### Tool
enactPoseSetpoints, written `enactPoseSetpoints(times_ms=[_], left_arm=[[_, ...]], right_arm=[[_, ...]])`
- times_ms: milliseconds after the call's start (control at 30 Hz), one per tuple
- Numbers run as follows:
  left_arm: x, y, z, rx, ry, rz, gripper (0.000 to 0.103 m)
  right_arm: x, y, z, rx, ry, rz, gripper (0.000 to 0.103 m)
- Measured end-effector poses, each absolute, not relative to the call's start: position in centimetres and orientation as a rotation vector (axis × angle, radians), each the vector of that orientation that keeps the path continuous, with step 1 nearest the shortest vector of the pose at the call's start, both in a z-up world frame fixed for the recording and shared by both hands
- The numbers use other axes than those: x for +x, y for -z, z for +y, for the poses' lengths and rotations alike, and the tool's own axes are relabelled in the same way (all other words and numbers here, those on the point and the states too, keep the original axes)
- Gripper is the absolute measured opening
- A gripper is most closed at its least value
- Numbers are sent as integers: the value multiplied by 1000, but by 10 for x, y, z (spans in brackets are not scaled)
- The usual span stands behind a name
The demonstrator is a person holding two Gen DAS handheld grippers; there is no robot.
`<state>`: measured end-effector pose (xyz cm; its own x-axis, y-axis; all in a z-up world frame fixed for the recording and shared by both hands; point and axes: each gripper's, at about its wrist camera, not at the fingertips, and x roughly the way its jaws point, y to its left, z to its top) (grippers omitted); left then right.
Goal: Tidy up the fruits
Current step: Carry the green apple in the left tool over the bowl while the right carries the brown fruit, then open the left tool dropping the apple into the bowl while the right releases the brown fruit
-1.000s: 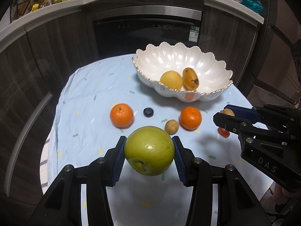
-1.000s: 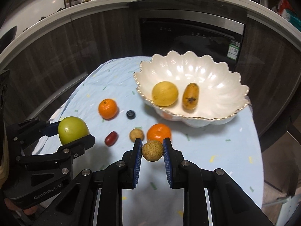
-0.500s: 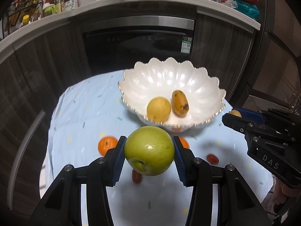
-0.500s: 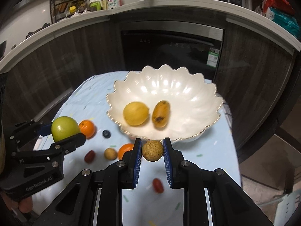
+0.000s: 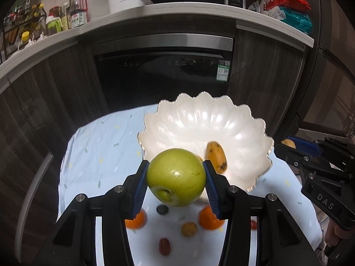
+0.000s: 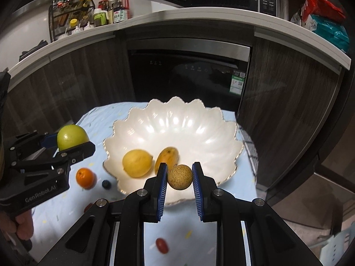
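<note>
Fruits: I have two in my tongs, two lie in the bowl, and the others sit loose on the cloth.
Left tongs: closed on a green apple, both blue pads pressed against its sides, stem dimple facing me. The apple hangs in the air in front of the near left rim of the bowl.
Right tongs: squeezed nearly shut on a small rough brown fruit, pinched between the pads, hanging over the near rim of the bowl.
Bowl: white, scalloped, thin gold edge, at the far right of the table.
In the bowl: a lemon on the left, touching a spotted mango on the right, both on the near side of the bowl.
Table cloth: pale blue with small coloured flecks.
Loose fruit, left-tongs view: an orange at near left, a second orange to the right, a blueberry between them, a small yellow-brown fruit nearer me, and a dark red grape nearest.
Loose fruit, right-tongs view: another red grape lies on the cloth between my tong arms.
Beyond the table: dark wood cabinets with a black built-in appliance in the middle.
Counter: bottles and a wire rack at far left, snack packets at far right.
</note>
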<state>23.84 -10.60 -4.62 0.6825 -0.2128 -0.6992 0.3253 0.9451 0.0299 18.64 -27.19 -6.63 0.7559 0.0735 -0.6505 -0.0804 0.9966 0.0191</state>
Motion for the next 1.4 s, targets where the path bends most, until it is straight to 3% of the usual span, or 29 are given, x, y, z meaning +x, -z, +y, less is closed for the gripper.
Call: enactPoseSetpoints(times_ms=[1400], left_arm=[[356,100,-128,191,258,857,48]], right_arm=[[282,112,-310,45,74,845,24]])
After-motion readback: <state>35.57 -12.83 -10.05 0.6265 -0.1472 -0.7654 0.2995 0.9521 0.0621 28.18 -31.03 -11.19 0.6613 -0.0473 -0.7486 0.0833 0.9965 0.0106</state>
